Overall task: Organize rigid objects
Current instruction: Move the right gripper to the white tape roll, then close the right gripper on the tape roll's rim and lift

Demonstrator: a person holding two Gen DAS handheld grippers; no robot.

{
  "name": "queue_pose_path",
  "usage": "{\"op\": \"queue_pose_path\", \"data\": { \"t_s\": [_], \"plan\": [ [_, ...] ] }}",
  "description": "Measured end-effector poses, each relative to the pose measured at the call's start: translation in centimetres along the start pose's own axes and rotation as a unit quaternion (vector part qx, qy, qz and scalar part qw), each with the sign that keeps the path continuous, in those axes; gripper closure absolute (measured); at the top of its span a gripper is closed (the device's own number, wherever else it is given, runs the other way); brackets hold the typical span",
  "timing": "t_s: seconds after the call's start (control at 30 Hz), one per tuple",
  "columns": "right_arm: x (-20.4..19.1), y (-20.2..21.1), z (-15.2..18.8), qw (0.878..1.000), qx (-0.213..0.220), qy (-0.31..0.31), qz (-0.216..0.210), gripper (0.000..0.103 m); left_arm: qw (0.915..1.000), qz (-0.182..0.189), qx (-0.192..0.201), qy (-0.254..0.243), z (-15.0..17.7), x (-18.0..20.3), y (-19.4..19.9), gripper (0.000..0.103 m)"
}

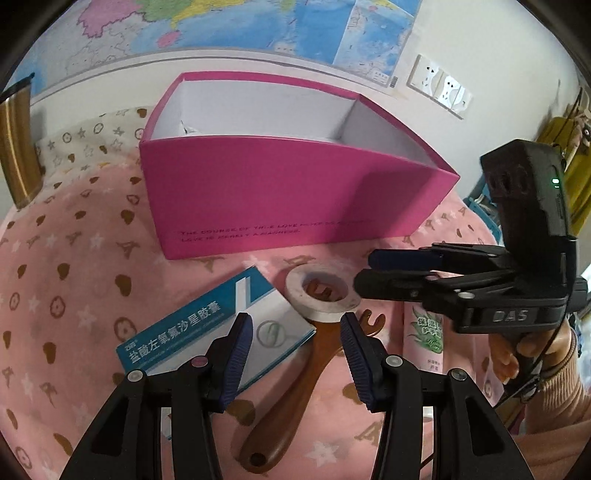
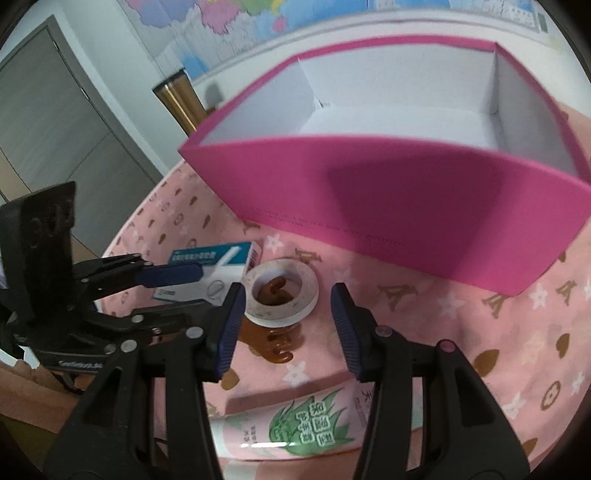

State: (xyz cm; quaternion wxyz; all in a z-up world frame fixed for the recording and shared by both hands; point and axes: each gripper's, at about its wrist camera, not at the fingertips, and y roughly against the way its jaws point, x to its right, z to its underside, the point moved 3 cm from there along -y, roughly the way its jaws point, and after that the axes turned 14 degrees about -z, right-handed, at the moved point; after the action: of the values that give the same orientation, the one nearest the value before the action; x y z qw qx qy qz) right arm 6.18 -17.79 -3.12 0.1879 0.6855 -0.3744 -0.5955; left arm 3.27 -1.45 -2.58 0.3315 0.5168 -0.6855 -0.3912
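Note:
An open pink box [image 1: 280, 192] with a white, near-empty inside stands at the back on the pink cloth; it also shows in the right wrist view [image 2: 406, 199]. In front of it lie a white tape ring [image 1: 321, 293] [image 2: 282, 293], a brown wooden comb [image 1: 295, 387] [image 2: 275, 343] partly under the ring, a blue-and-white medicine carton [image 1: 218, 325] [image 2: 218, 269], and a pink tube with a green aloe print [image 1: 424, 332] [image 2: 291, 424]. My left gripper [image 1: 295, 332] is open and empty, over the carton's edge and the comb. My right gripper [image 2: 288, 306] is open and empty, just short of the tape ring.
A gold-and-black cup [image 1: 16, 147] [image 2: 181, 103] stands at the back left. A wall map [image 1: 258, 22] and sockets [image 1: 439, 83] are behind the box. Each gripper shows in the other's view: the right [image 1: 364, 271] from the right, the left [image 2: 199, 286] from the left.

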Motion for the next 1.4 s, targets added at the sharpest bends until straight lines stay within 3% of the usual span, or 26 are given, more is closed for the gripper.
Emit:
{"op": "queue_pose_path", "data": {
  "t_s": [0.33, 0.7, 0.87, 0.97, 1.2, 1.4],
  "plan": [
    [1.4, -2.3, -0.3, 0.999, -0.029, -0.014, 0.016, 0.056, 0.9999, 0.0, -0.006, 0.01, 0.6, -0.7, -0.4, 0.053],
    [1.5, -2.4, -0.4, 0.999, -0.045, -0.005, 0.01, 0.076, 0.9999, 0.007, -0.007, 0.007, 0.6, 0.0, -0.3, 0.053],
    [1.2, -2.2, -0.3, 0.999, -0.039, 0.005, 0.016, 0.079, 0.9999, 0.015, -0.007, 0.002, 0.5, 0.5, -0.3, 0.053],
    [1.0, -1.7, -0.4, 0.999, -0.027, 0.005, 0.017, 0.087, 0.9997, 0.022, -0.008, -0.003, 0.4, 0.9, -0.4, 0.053],
    [0.9, -0.9, -0.2, 1.0, -0.013, 0.002, 0.015, 0.087, 0.9992, 0.036, -0.01, -0.014, 0.4, 1.8, -0.6, 0.053],
    [0.4, 0.8, -0.2, 1.0, 0.025, 0.001, 0.004, 0.087, 0.9984, 0.052, -0.011, -0.018, 0.1, 2.6, -0.5, 0.053]
  ]
}}
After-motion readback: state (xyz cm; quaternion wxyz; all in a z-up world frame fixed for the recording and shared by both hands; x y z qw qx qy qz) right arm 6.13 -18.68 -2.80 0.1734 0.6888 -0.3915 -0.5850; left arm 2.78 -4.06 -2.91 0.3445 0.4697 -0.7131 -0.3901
